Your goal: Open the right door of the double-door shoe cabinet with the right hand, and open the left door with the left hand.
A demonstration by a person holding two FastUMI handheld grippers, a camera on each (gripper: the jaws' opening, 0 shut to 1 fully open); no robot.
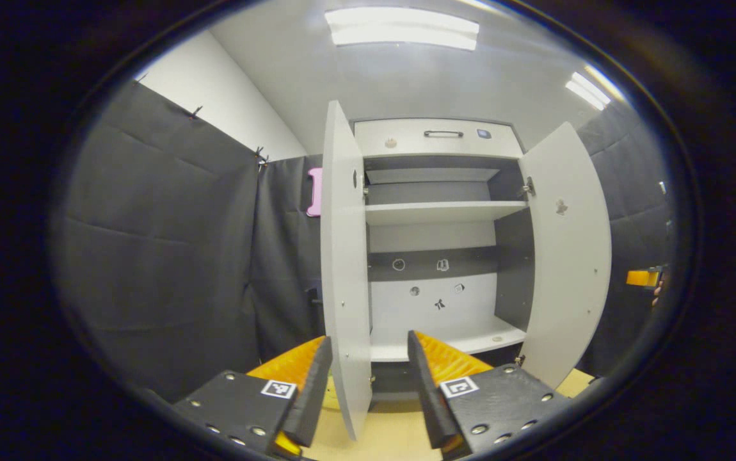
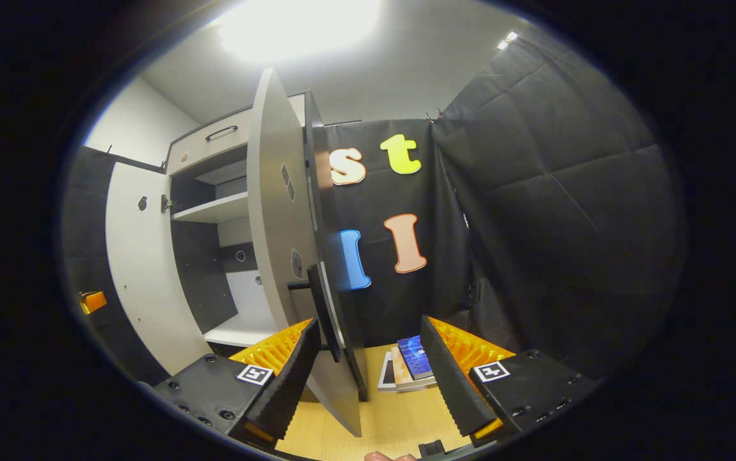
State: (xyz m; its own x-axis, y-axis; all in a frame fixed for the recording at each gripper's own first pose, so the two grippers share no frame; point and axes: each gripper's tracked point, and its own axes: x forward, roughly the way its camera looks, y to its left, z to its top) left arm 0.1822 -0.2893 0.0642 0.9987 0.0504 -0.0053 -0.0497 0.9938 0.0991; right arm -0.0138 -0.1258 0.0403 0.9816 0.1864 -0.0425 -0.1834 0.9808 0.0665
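Against the shoe cabinet [image 1: 435, 137], both stiff, light hinged panels, the left door [image 1: 344, 256] and right door [image 2: 275, 211], are swung wide, each edge framed by spread, empty fingers, best gripped by its rim.

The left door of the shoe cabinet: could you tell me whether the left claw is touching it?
Apart. In the left gripper view the left door stands edge-on between the open left claw, with a clear gap to each finger.

We can read no words or numbers; square black-and-white coded tags [image 1: 278, 388] sit on each claw's fingers, unreadable as text.
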